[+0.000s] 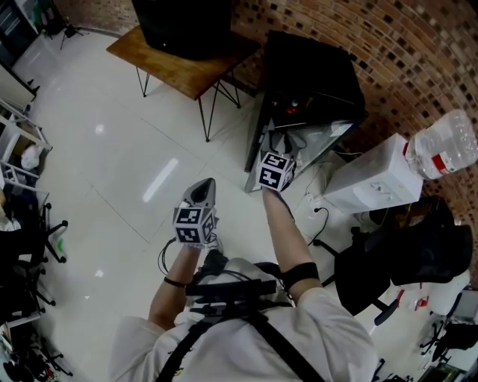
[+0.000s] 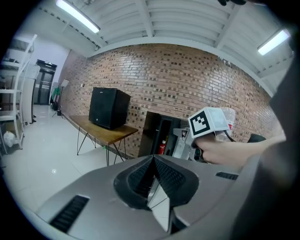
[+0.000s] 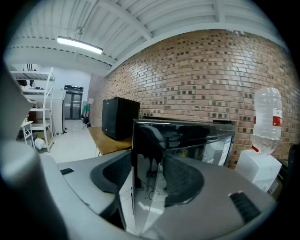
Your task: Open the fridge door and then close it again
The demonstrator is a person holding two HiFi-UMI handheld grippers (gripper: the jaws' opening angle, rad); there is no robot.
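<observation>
A black mini fridge [image 1: 314,74] stands against the brick wall with its door [image 1: 302,142] swung open. My right gripper [image 1: 280,153] grips the door's free edge. In the right gripper view the glossy black door [image 3: 187,136] stands on edge between the two pads of my right gripper [image 3: 147,180]. My left gripper [image 1: 202,188] hangs over the floor to the left, shut and empty. The left gripper view shows that gripper [image 2: 152,176] with its jaws together. Beyond it are the open fridge [image 2: 157,133] and the right gripper's marker cube [image 2: 208,122].
A wooden table [image 1: 179,63] on thin metal legs carries a black box [image 1: 183,22] left of the fridge. A white water dispenser [image 1: 373,183] with a bottle [image 1: 444,145] stands to the right, with a black chair [image 1: 403,261] near it. Cables lie on the white floor.
</observation>
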